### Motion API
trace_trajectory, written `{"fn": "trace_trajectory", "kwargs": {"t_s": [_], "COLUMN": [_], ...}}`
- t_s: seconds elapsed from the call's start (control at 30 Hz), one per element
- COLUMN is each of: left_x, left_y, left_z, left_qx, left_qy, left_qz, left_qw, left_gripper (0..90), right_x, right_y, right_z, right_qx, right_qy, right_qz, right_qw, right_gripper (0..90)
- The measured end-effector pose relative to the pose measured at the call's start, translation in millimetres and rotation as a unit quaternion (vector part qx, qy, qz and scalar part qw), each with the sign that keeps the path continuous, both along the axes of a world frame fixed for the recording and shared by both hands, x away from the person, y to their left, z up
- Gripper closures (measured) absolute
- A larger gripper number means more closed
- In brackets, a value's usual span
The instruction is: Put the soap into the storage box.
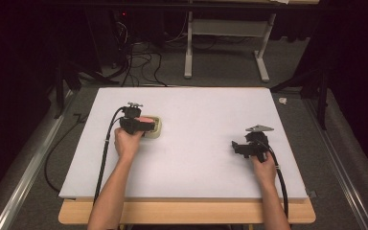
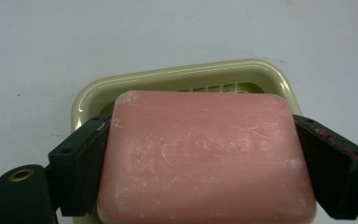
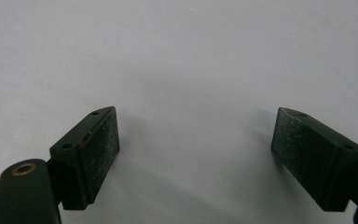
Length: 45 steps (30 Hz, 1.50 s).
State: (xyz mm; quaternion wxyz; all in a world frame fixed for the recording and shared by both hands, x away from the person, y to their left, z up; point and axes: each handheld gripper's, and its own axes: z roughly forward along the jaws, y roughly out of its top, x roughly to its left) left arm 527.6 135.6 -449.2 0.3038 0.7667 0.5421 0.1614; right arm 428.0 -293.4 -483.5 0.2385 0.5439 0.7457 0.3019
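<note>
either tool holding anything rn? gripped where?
Left tool: shut on the pink soap bar, jaws on its two short sides, above the soap dish. Right tool: open, nothing held.

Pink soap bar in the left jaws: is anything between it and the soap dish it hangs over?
Nothing visible. The left gripper clamps the pink soap bar by its two sides, directly above the cream soap dish. The part of the dish's slotted floor that shows is bare. The right gripper sits far off across the white table.
</note>
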Motion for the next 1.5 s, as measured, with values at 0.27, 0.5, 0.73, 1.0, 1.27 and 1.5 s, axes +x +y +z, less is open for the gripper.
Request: {"fn": "trace_trajectory", "kwargs": {"t_s": [0.27, 0.5, 0.73, 1.0, 1.27, 1.5], "left_x": [-1.1, -8.5, -19.5, -31.3, -44.6, -53.8], "left_y": [-1.6, 0.6, -1.4, -3.6, 3.3, 8.8], "left_z": [0.8, 13.0, 24.1, 35.5, 41.2, 46.5], "left_qx": [0.009, 0.001, 0.004, 0.001, -0.013, -0.016], "left_qy": [-0.013, -0.042, -0.058, -0.078, -0.091, -0.102], "left_qz": [0.005, -0.005, -0.024, -0.044, -0.053, -0.054], "left_qw": [0.9999, 0.9991, 0.9980, 0.9960, 0.9944, 0.9932], "left_gripper": [13.7, 11.3, 10.9, 11.1, 13.4, 13.7], "right_x": [0.0, 0.0, -0.1, -0.1, -0.1, 0.0], "right_y": [-0.1, 0.0, 0.0, 0.1, 0.1, 0.0], "right_z": [0.0, 0.0, 0.0, 0.0, 0.0, 0.0], "right_qx": [0.000, -0.001, 0.000, -0.001, 0.000, 0.000], "right_qy": [0.000, 0.000, 0.000, 0.000, 0.000, 0.000], "right_qz": [0.000, 0.000, 0.000, 0.000, 0.000, 0.000], "right_qw": [1.0000, 1.0000, 1.0000, 1.0000, 1.0000, 1.0000], "right_gripper": [15.8, 15.8, 15.8, 15.8, 15.8, 15.8]}}
